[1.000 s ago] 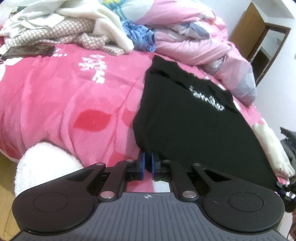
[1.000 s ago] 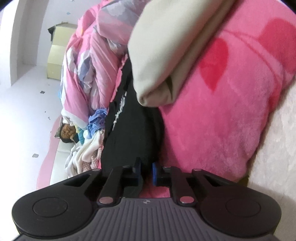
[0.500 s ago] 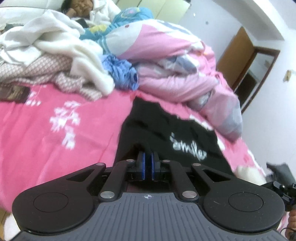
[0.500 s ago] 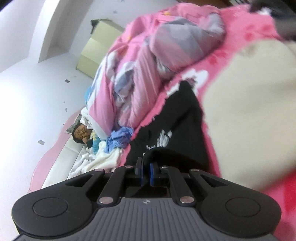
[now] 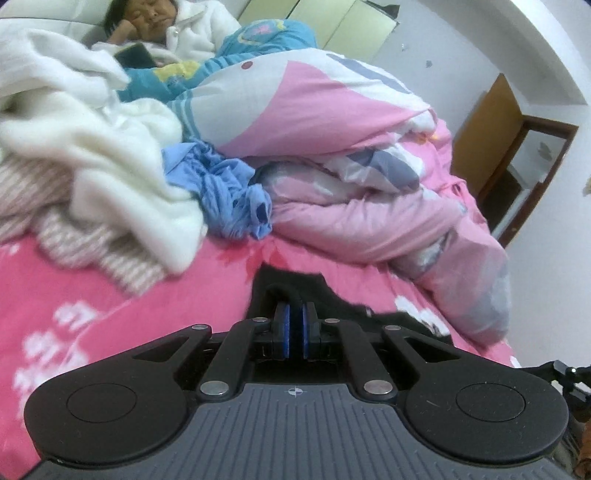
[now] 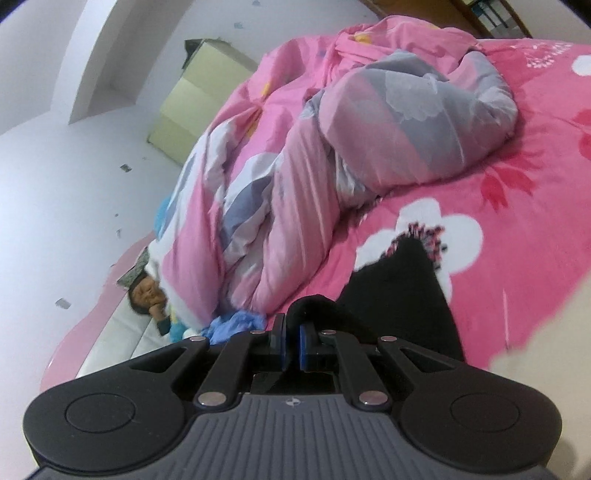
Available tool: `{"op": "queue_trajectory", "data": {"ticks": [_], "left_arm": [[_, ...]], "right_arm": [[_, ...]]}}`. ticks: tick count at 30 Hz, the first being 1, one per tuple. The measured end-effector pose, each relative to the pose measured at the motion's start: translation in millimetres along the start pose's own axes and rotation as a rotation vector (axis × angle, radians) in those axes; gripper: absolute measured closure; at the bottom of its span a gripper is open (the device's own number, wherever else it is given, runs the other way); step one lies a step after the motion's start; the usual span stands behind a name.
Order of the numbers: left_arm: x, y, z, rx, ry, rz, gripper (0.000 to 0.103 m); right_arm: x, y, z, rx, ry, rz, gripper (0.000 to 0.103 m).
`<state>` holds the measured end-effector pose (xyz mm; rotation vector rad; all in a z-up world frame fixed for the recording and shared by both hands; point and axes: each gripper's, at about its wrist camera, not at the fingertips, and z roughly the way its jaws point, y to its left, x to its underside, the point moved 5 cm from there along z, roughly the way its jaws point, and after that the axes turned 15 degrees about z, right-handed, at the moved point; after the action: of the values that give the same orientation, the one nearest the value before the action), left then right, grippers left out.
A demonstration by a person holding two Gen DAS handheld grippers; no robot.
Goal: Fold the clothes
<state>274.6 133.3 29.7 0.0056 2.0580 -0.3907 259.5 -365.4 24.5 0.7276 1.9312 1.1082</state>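
Observation:
A black T-shirt (image 5: 291,282) lies on the pink flowered bedspread (image 5: 110,295), and both grippers grip its near hem. My left gripper (image 5: 294,314) is shut on a black fold that bulges over its blue pads. In the right wrist view my right gripper (image 6: 291,325) is shut on another bunch of the black T-shirt (image 6: 406,295), which runs up and to the right over the bedspread (image 6: 517,240). Most of the shirt is hidden below the gripper bodies.
A rolled pink and grey quilt (image 5: 351,177) lies across the bed behind the shirt. A blue garment (image 5: 225,192), a white fleece (image 5: 110,158) and a checked cloth (image 5: 103,247) are piled at the left. A person (image 5: 166,26) lies at the headboard. A cream garment (image 6: 546,350) sits at the right.
Both grippers have risen and moved forward over the bed with the shirt's hem in them. The shirt's printed front, in full view before, has dropped below the gripper bodies.

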Motion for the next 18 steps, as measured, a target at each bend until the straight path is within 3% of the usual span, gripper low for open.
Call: {"op": "queue_trajectory", "data": {"ticks": [7, 15, 18], "left_arm": [[-24.7, 13.8, 84.1, 0.014, 0.055, -0.044, 0.099], [-16.7, 34.2, 180.5, 0.02, 0.182, -0.07, 0.098], [-5.6, 56.7, 207.7, 0.053, 0.225, -0.209, 0.096]], "right_arm": [[-55.3, -12.8, 70.7, 0.06, -0.003, 0.036, 0.097], [-101.2, -58.7, 166.8, 0.156, 0.031, 0.073, 0.097], [-111.4, -94.8, 197.7, 0.169, 0.086, 0.191, 0.094]]}}
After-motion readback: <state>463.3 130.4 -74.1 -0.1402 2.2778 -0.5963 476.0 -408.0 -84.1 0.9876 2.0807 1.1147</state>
